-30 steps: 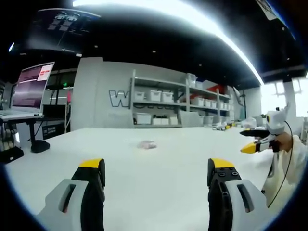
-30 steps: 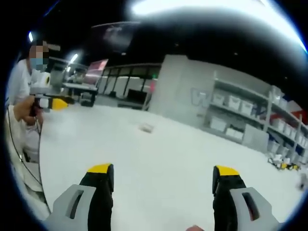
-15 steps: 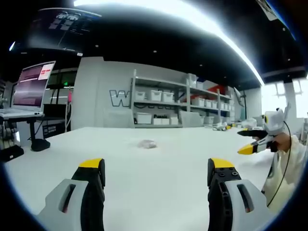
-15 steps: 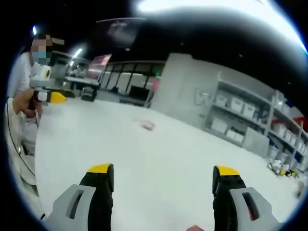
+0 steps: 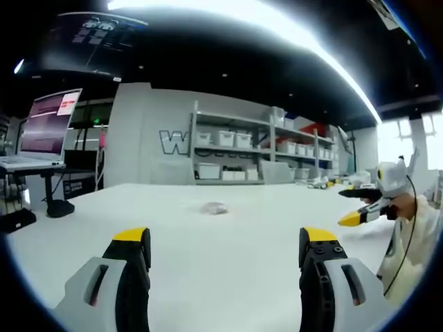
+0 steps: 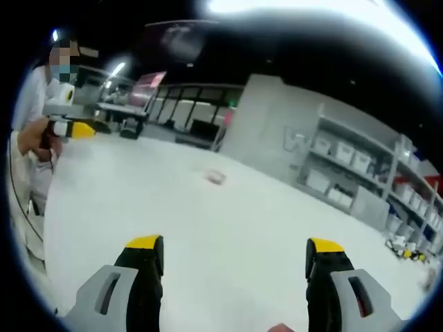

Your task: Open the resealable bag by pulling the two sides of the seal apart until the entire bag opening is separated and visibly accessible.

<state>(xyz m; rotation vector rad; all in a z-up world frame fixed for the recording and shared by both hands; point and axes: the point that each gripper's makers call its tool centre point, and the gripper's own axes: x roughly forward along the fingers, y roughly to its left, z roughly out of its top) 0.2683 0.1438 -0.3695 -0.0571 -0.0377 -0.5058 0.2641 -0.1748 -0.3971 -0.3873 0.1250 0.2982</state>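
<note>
We find the resealable bag (image 5: 214,207) lying flat on the white worktop (image 5: 228,242), well out from both tools, a small pale shape in the left gripper view. In the right gripper view the same bag (image 6: 216,178) appears as a small blurred patch with a faint pinkish tone. At this range we cannot make out its seal, its contents, or whether the opening is parted at all.

The left tool (image 5: 225,245) stands with its yellow-tipped jaws wide apart and nothing between them, held low over the near part of the worktop and aimed toward the bag. The right tool (image 6: 235,252) is likewise spread wide and carries nothing, also aimed across the worktop (image 6: 208,221) with the bag ahead and slightly left of its centre line.

In the left gripper view the right tool (image 5: 353,216) enters at the right edge, yellow tips pointing left and slightly down, held by a hand (image 5: 405,205) with a pale sleeve; a cable hangs below it. In the right gripper view the left tool (image 6: 76,129) enters at the left edge, held by a hand (image 6: 31,142), tips pointing right. The person's body is cut off at the view edges.

Behind the worktop stand shelves (image 5: 263,152) with white bins, their labels unreadable, and a laptop (image 5: 41,135) at the far left.
</note>
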